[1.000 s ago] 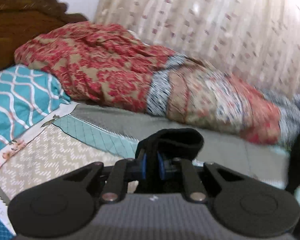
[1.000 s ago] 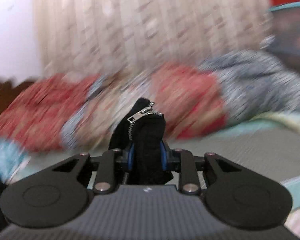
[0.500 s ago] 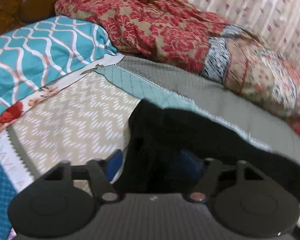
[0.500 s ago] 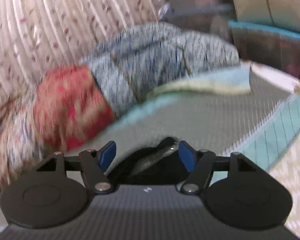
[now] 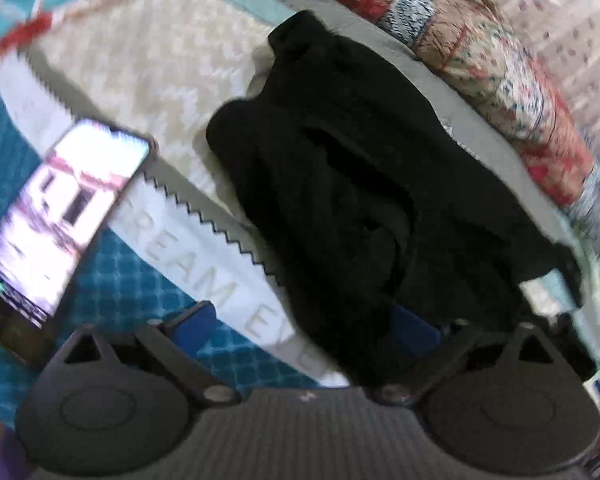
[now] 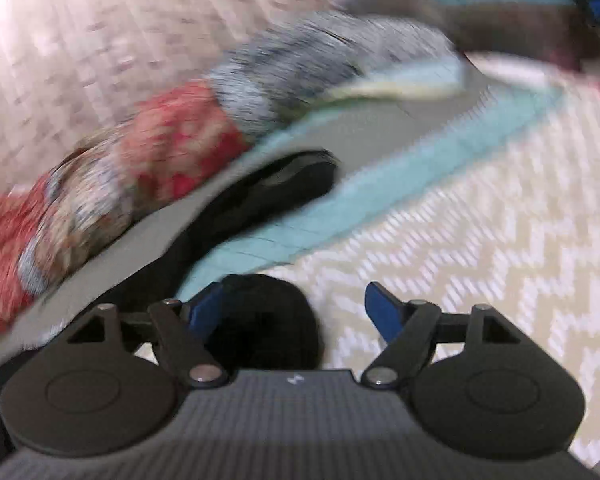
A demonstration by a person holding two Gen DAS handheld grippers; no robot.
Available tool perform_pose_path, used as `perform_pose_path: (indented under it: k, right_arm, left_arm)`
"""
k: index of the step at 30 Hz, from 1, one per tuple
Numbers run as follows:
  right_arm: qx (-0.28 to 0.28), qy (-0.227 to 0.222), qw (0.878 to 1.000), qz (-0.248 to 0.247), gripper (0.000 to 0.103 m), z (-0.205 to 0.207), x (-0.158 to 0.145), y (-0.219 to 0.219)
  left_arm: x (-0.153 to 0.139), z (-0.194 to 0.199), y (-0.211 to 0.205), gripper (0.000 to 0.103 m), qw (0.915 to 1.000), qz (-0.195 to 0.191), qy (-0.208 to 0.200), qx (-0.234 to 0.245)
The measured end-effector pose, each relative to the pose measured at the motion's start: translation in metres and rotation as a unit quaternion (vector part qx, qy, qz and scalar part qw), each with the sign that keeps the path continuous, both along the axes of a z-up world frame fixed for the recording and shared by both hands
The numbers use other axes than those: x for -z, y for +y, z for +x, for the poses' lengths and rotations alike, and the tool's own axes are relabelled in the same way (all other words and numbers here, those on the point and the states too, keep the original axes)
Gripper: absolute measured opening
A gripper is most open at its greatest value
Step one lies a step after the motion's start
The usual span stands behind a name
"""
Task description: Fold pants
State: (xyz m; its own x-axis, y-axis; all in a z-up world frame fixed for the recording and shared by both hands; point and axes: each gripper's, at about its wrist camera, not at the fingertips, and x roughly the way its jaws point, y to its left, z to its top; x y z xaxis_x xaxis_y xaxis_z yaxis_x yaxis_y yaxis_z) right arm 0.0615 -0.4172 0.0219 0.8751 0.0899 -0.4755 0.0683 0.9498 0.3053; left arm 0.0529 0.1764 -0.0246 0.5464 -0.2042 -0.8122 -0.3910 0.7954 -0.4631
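The bed cover (image 5: 148,60) fills most of both views; it has a beige zigzag middle, a pale teal strip, a grey border and, in the left wrist view, a dark teal part with a white band of letters. Along its far edge lies a long bundled blanket (image 5: 500,68) with red flowers and grey-blue patches, and behind it hangs a light curtain (image 6: 80,32) (both are blurred in the right wrist view).

The black pants (image 5: 360,184) lie on the cover in a loose, crumpled heap, partly on the zigzag part and partly on the grey border, just beside the blanket. In the right wrist view the same pants (image 6: 260,200) stretch from the grey border over the teal strip toward the camera.

A phone (image 5: 56,216) with a lit screen lies on the cover to the left of the pants, apart from them.

The left gripper (image 5: 304,328) has just been opening and its jaws now stand wide; black cloth lies between them and covers part of the right blue finger, but the pads do not squeeze it. The right gripper (image 6: 296,308) has also just been opening; a fold of the pants sits against its left finger, while the other finger is free over the zigzag cover, so the cloth is released.
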Motion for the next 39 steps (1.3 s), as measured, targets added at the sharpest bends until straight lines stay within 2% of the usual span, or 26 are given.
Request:
perform_pose_path:
  k: [2,4,5,6,7,8,9,10,11,13,15,16,17,19,21,23,24,26,27,28,29,30,31,33,35,39]
  right_arm:
    - [-0.078,-0.002,0.993,-0.093,0.084,0.009,-0.009,0.035]
    - [-0.133,0.008,0.971,-0.197,0.084,0.025,-0.007,0.071]
    - [-0.142,0.026,0.961,-0.236,0.083,0.039,-0.001,0.085]
    - [-0.148,0.047,0.955,-0.254,0.082,0.051,0.006,0.092]
    - [-0.153,0.07,0.948,-0.271,0.063,0.064,0.014,0.096]
    - [-0.143,0.089,0.94,-0.296,0.023,0.073,0.022,0.098]
    - [-0.117,0.09,0.941,-0.303,0.015,0.078,0.021,0.092]
    - [-0.085,0.076,0.954,-0.276,0.015,0.077,0.012,0.079]
    - [-0.041,0.055,0.974,-0.215,0.015,0.073,-0.004,0.055]
    - [0.04,0.018,0.994,-0.098,0.014,0.055,-0.034,0.002]
    - [0.096,-0.014,0.995,-0.015,0.013,0.031,-0.06,-0.043]
    - [0.116,-0.025,0.993,0.023,0.013,0.02,-0.071,-0.064]
    - [0.142,-0.041,0.988,0.054,0.006,0.004,-0.084,-0.084]
    - [0.177,-0.064,0.98,0.071,0.004,-0.016,-0.105,-0.111]
    - [0.189,-0.062,0.975,0.093,0.004,-0.024,-0.114,-0.131]
    - [0.202,-0.049,0.976,0.071,0.004,-0.02,-0.109,-0.133]
    - [0.204,-0.034,0.977,0.056,0.004,-0.013,-0.1,-0.132]
    - [0.194,0.009,0.981,0.028,0.006,-0.002,-0.069,-0.126]
    - [0.199,0.031,0.979,0.016,0.008,0.004,-0.052,-0.125]
    - [0.218,0.055,0.974,0.011,0.015,0.003,-0.035,-0.127]
    - [0.236,0.073,0.969,0.022,0.023,0.003,-0.019,-0.13]
    - [0.246,0.08,0.964,0.053,0.025,-0.006,-0.004,-0.137]
    - [0.249,0.076,0.962,0.085,0.028,-0.018,0.007,-0.145]
    - [0.258,0.058,0.956,0.129,0.033,-0.042,0.023,-0.156]
    - [0.272,0.033,0.951,0.14,0.042,-0.073,0.028,-0.16]
    - [0.264,0.013,0.949,0.172,0.048,-0.121,0.041,-0.159]
  left_arm:
    - [0.0,0.007,0.0,0.098,0.9999,-0.007,-0.007,-0.008]
    - [0.0,0.018,-0.006,0.098,0.9998,-0.002,-0.016,-0.006]
    - [0.001,0.024,-0.011,0.094,0.9998,0.001,-0.018,-0.003]
    - [0.003,0.03,-0.016,0.08,0.9999,0.003,-0.014,0.0]
    - [0.006,0.037,-0.021,0.068,1.0,0.002,-0.007,0.005]
    - [0.007,0.04,-0.026,0.048,0.9999,0.01,0.0,0.007]
    - [0.006,0.039,-0.03,0.032,0.9995,0.03,0.006,0.004]
    - [0.003,0.037,-0.032,0.025,0.9993,0.036,0.004,0.009]
    - [-0.001,0.032,-0.031,0.02,0.9995,0.028,-0.006,0.014]
    - [-0.01,0.017,-0.027,0.018,0.9995,0.022,-0.017,0.014]
    - [-0.02,0.001,-0.02,0.018,0.9997,0.012,-0.019,0.01]
    - [-0.025,-0.01,-0.015,0.018,0.9998,-0.006,-0.019,0.007]
    - [-0.03,-0.02,-0.011,0.018,0.9992,-0.031,-0.024,0.006]
    - [-0.041,-0.039,-0.004,0.018,0.9978,-0.052,-0.04,0.002]
    - [-0.047,-0.051,-0.001,0.018,0.9966,-0.068,-0.047,0.0]
    - [-0.043,-0.06,0.0,0.018,0.9962,-0.079,-0.036,0.002]
    - [-0.039,-0.061,-0.002,0.019,0.9972,-0.069,-0.027,0.005]
    - [-0.027,-0.061,-0.01,0.02,0.9989,-0.047,0.007,0.004]
    - [-0.02,-0.06,-0.014,0.021,0.9989,-0.041,0.021,0.008]
    - [-0.014,-0.06,-0.017,0.021,0.9988,-0.032,0.036,0.009]
    - [-0.011,-0.062,-0.019,0.024,0.9986,-0.021,0.047,0.008]
    - [-0.01,-0.064,-0.021,0.028,0.9985,-0.012,0.053,0.01]
    - [-0.01,-0.067,-0.023,0.028,0.9986,-0.008,0.052,0.013]
    - [-0.014,-0.072,-0.023,0.042,0.9987,0.002,0.048,0.018]
    - [-0.015,-0.074,-0.025,0.048,0.9987,0.019,0.043,0.019]
    - [-0.012,-0.07,-0.026,0.057,0.9986,0.018,0.048,0.014]
